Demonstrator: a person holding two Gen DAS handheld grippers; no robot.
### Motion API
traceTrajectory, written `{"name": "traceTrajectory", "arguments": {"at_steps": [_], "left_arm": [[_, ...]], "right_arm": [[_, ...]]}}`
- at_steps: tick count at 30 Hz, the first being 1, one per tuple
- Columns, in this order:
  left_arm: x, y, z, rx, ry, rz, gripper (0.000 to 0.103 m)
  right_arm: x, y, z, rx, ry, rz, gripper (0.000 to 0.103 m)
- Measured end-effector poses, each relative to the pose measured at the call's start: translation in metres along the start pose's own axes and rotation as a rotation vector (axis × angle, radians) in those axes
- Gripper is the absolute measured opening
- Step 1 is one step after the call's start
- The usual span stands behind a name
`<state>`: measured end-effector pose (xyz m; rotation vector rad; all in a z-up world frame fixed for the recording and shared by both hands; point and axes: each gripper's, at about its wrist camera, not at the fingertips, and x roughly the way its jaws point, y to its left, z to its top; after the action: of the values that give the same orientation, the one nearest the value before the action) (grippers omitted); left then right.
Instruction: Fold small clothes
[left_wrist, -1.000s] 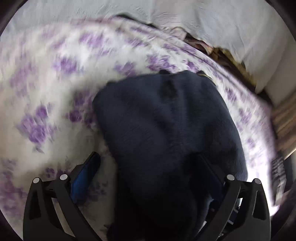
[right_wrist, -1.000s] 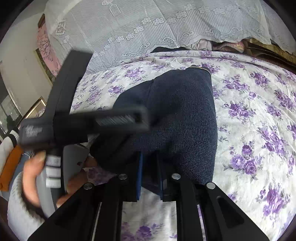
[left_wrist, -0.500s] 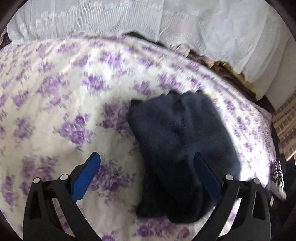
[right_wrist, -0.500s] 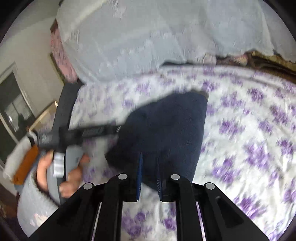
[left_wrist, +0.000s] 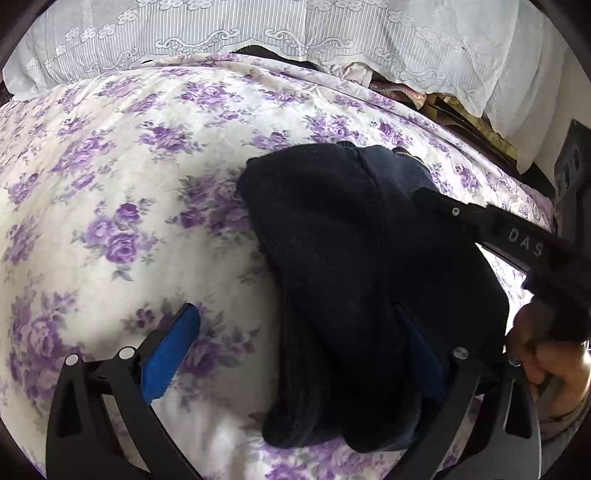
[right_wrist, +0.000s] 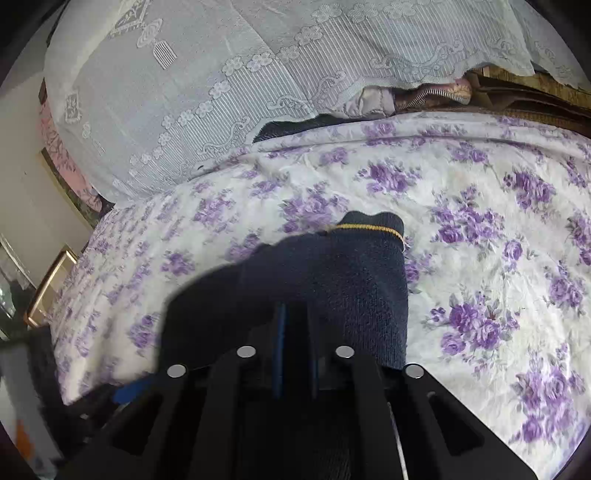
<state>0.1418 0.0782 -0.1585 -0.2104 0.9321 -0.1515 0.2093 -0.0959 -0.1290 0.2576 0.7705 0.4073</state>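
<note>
The right gripper (right_wrist: 295, 354) has its blue pads drawn close together, nipping the near edge of the navy garment (right_wrist: 354, 288); the jaws have just been closing, with the knit cloth between them. In the left wrist view this same gripper shows as a black bar (left_wrist: 491, 229) reaching in from the right across the garment (left_wrist: 354, 258), with the person's hand (left_wrist: 550, 354) below it. The left gripper (left_wrist: 299, 354) stands wide: its left pad (left_wrist: 170, 350) hangs over the bare bedspread (left_wrist: 110, 184), its right pad is over the garment's right part, and nothing is pinched between them. The garment lies folded in a thick bundle on the purple-flowered bedspread (right_wrist: 498, 240), its far cuff edged by a thin yellow line (right_wrist: 373, 229). Behind the bed hangs a white lace cover (right_wrist: 221, 92), and some crumpled cloth (right_wrist: 406, 98) peeks out under its hem.
</note>
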Motion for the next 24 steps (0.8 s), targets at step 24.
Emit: {"name": "traceTrajectory", "arguments": {"at_steps": [24], "left_arm": [[-0.019,-0.002,0.002,-0.004,-0.053,0.05,0.099]], "right_arm": [[-0.061,-0.014,-0.043,0.035,-0.168,0.079,0.016]]}}
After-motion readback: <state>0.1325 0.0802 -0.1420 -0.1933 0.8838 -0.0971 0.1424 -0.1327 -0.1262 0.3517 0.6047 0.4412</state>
